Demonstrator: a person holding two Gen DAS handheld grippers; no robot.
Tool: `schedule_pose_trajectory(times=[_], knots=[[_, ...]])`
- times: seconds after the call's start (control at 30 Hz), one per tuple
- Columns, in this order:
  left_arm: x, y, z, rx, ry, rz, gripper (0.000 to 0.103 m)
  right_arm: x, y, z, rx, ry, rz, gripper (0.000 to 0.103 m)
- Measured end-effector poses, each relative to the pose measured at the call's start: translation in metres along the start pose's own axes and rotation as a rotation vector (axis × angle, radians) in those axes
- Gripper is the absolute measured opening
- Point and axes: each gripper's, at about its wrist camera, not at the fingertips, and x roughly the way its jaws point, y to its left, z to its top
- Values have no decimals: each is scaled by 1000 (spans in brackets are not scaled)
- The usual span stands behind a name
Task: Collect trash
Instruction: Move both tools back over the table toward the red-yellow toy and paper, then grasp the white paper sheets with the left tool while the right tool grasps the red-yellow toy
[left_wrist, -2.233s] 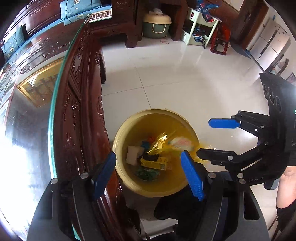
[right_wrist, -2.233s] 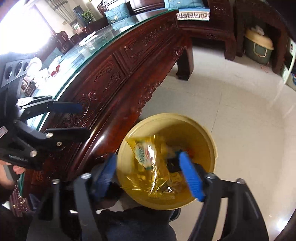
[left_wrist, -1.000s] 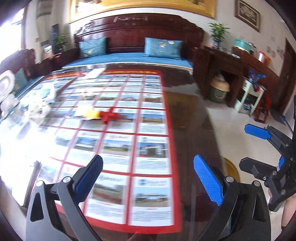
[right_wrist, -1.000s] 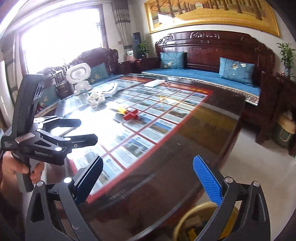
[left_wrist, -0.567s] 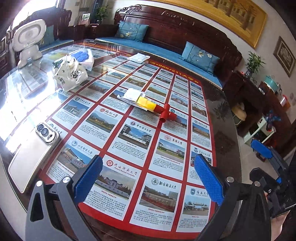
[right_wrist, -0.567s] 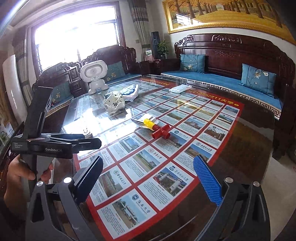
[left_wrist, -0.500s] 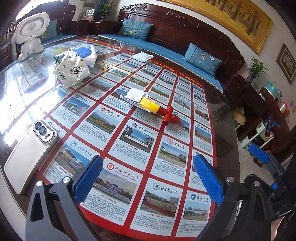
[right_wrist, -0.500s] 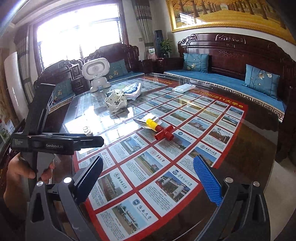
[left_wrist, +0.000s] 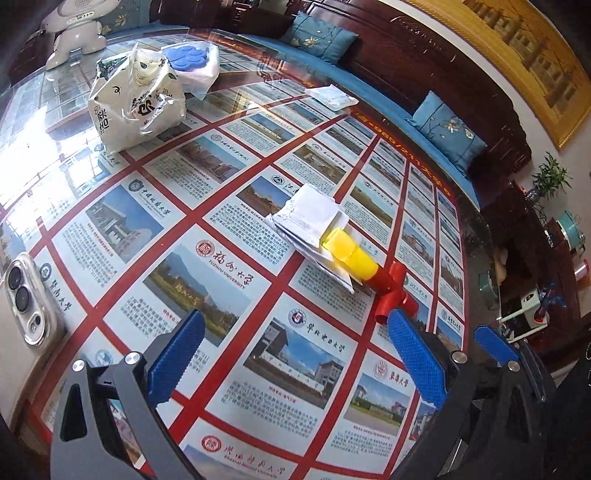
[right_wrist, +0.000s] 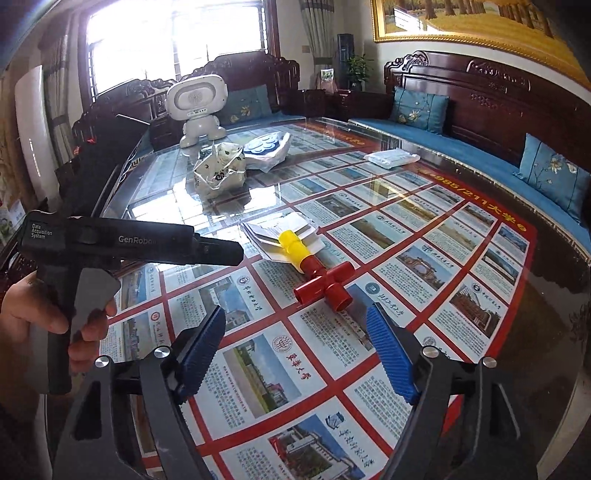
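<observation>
On the left, a hand (right_wrist: 55, 314) levels the left gripper (left_wrist: 291, 363), jaws spread and empty, over the glass table (right_wrist: 546, 295). The right gripper (right_wrist: 295, 356), jaws just narrowing on nothing, tilts toward folded white paper (right_wrist: 275, 230) under a yellow-and-red plastic connector (right_wrist: 314, 273) mid-table.

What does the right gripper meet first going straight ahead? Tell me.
Probably the red cross-shaped connector: it lies just beyond the right gripper, whose open, empty jaws have just been closing. Depth is unclear; it could touch the glass tabletop first.

Carved wood sofa (right_wrist: 480, 96), bright window (right_wrist: 177, 40), glass-top table (right_wrist: 554, 258)
</observation>
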Motion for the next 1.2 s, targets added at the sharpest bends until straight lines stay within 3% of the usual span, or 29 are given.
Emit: schedule_pose_trajectory(times=[0.23,0.6,1.07,1.17,1.2], knots=[[17,-8,19,3,-1,40,98,34,-10,21,-45,81,42,55],[26,3,25,-49,11,90,98,65,-33,41,-18,167,61,55],[36,-8,30,-60,12,129,98,90,-31,48,-26,230,65,56],[37,-8,32,-76,-8,148,93,92,-29,49,-48,236,49,56],[37,-8,33,-80,-14,148,86,93,-28,49,-60,239,41,56]])
